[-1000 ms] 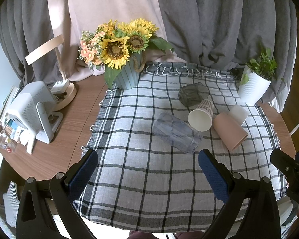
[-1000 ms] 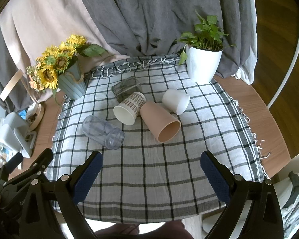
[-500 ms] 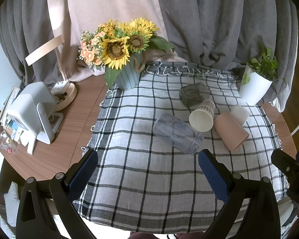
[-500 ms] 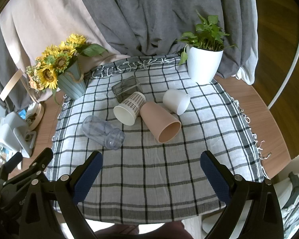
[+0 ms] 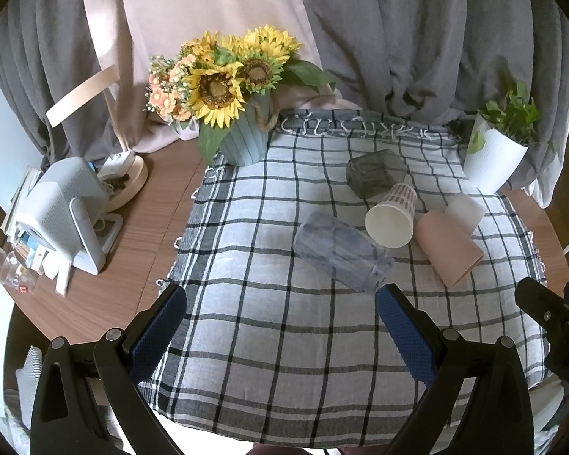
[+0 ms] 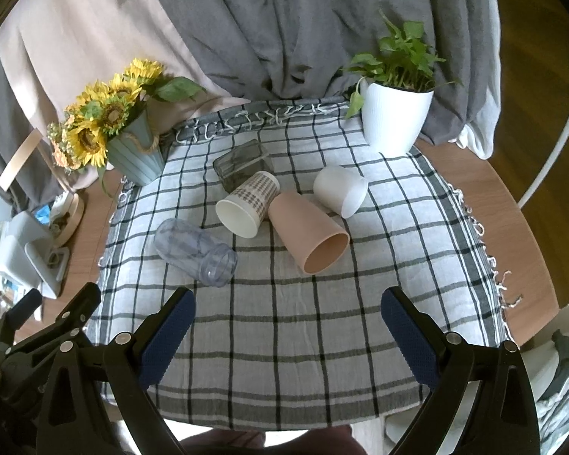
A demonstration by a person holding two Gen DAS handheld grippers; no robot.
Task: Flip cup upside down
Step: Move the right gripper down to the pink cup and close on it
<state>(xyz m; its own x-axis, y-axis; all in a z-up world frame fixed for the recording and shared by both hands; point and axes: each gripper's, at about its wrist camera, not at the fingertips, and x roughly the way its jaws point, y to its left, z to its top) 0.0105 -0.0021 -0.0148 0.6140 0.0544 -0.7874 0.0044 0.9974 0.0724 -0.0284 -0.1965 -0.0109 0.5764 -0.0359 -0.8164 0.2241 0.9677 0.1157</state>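
Several cups lie on their sides on a checked cloth (image 6: 284, 326): a clear plastic cup (image 6: 195, 252) (image 5: 341, 252), a patterned paper cup (image 6: 246, 204) (image 5: 392, 216), a pink cup (image 6: 307, 237) (image 5: 447, 244), a white cup (image 6: 339, 191) (image 5: 466, 208) and a dark glass cup (image 6: 242, 165) (image 5: 373, 174). My left gripper (image 5: 280, 322) is open and empty, above the cloth's near edge, short of the clear cup. My right gripper (image 6: 288, 326) is open and empty, short of the pink cup.
A sunflower pot (image 5: 242, 140) (image 6: 132, 151) stands at the cloth's back left. A white plant pot (image 6: 394, 117) (image 5: 493, 159) stands back right. A white device (image 5: 68, 212) and a lamp base (image 5: 125, 182) sit on the wooden table (image 5: 132, 265) to the left.
Both views have shifted very slightly; the cups lie as before and both grippers stay open.
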